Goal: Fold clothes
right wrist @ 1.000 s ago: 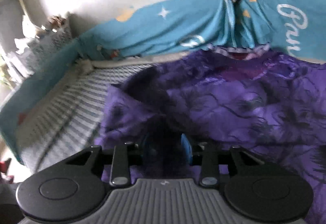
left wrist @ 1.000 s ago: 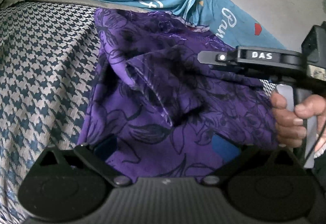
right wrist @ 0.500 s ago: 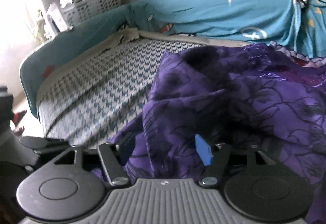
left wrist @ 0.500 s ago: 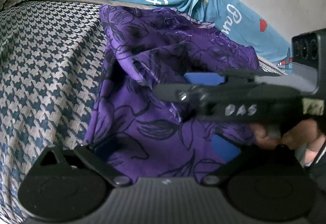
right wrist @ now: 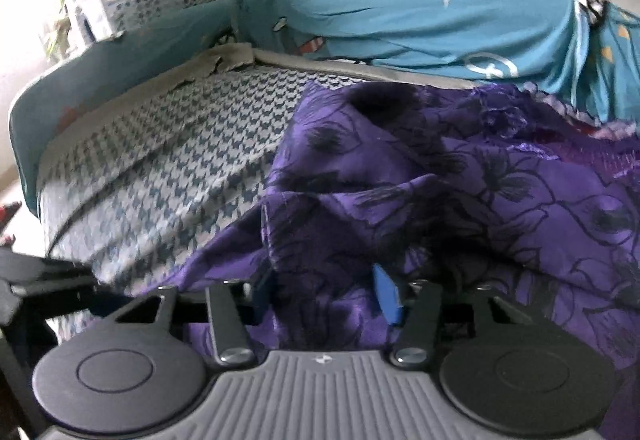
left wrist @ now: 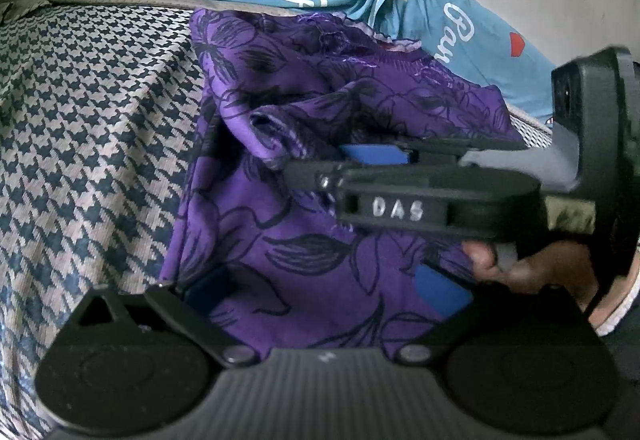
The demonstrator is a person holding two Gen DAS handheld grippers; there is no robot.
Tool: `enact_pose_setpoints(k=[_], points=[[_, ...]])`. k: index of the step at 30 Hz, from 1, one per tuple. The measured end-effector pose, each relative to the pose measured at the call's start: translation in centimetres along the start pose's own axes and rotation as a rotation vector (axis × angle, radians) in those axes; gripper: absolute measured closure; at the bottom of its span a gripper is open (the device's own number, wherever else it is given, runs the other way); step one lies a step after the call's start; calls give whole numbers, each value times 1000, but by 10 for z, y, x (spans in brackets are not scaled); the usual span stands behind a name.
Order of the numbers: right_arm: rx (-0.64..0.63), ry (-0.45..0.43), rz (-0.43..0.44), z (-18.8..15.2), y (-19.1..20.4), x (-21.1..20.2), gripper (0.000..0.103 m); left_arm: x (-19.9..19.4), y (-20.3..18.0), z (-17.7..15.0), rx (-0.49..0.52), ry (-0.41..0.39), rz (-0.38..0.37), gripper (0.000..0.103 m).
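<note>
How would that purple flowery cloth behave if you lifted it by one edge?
The purple garment would probably hang limp, since it already lies in soft folds on the houndstooth cover. Its slight sheen suggests it might slip between the right gripper fingers, now closing around a fold. It looks thin, so likely light.

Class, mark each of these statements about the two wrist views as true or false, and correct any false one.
1. The garment being folded is purple with dark flower outlines. True.
2. It lies on a plain white sheet. False: the cover under it is a blue and pale houndstooth check.
3. The right tongs have purple cloth between their fingers. True; they are closing on it.
4. The cloth along the far edge is red. False: that cloth is teal with stars.
5. The left tongs are wide apart. True.
</note>
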State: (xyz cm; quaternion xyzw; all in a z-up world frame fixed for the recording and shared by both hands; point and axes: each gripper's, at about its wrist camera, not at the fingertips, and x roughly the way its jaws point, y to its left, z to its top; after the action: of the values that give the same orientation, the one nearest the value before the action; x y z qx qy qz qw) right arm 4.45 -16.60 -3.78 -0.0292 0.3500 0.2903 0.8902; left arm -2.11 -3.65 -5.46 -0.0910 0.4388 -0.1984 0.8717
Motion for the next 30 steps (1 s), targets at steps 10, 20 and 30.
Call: enact_pose_setpoints(k=[10, 20, 30], points=[[241, -41, 3, 11, -41, -18, 61, 1, 2, 0, 13, 3, -8, 0], [269, -30, -113, 11, -53, -18, 87, -1, 3, 7, 5, -12, -33, 0], [307, -180, -101, 37, -76, -55, 89, 16, -2, 27, 5, -28, -42, 0]])
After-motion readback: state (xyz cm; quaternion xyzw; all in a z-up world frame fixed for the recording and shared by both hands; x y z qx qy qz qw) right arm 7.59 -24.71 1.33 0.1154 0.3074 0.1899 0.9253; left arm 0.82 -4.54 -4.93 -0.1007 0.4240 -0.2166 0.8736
